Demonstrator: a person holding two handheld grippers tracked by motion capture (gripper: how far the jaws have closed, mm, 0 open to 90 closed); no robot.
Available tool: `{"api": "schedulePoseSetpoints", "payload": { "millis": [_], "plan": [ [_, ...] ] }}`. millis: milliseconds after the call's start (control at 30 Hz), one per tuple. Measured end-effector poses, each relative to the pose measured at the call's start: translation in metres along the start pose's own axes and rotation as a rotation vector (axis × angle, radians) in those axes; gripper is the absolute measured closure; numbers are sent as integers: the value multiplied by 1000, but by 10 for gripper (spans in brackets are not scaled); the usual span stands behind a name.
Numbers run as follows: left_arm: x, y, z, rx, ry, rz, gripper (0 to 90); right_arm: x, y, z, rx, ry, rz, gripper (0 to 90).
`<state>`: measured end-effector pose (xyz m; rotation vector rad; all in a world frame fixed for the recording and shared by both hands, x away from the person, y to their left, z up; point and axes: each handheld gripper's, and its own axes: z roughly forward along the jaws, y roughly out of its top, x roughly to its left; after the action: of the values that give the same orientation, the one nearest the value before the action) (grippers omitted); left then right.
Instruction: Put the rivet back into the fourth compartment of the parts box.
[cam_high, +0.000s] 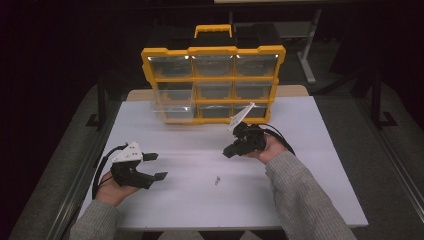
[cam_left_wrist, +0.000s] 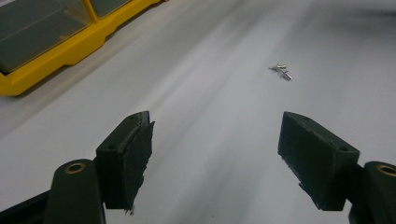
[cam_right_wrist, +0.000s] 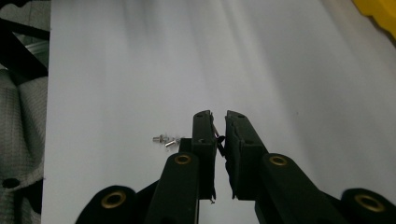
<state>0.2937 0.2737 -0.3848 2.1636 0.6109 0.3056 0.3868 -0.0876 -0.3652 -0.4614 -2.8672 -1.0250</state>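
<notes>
A few small silver screws (cam_high: 217, 179) lie on the white table top (cam_high: 310, 150), between my two hands. My left gripper (cam_high: 157, 166) rests at the left of the table, open, with nothing between its jaws (cam_left_wrist: 215, 135); the screws (cam_left_wrist: 281, 71) lie ahead of it to the right. My right gripper (cam_high: 227, 151) hangs above the table in front of the organizer, pointing down and left. Its jaws (cam_right_wrist: 218, 119) are almost together, and a tiny dark part is pinched between the pads. The loose screws (cam_right_wrist: 166, 140) lie below it, just left of the jaws.
A yellow drawer organizer (cam_high: 215, 79) with clear drawers and a black top handle stands upright at the back of the table. Its lower-left drawer sticks out a little. Its yellow frame (cam_left_wrist: 60, 56) is at the left gripper's far left, and a corner (cam_right_wrist: 380, 9) is at the top right.
</notes>
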Motion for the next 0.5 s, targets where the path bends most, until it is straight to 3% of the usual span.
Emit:
{"api": "schedulePoseSetpoints", "payload": {
  "millis": [267, 500],
  "plan": [
    [0, 0, 0, -2, 2, 6, 255, -7, 11, -10, -13, 2, 13, 811],
    [1, 0, -1, -2, 3, 5, 254, -13, 26, -21, -31, -15, -9, 811]
  ]
}}
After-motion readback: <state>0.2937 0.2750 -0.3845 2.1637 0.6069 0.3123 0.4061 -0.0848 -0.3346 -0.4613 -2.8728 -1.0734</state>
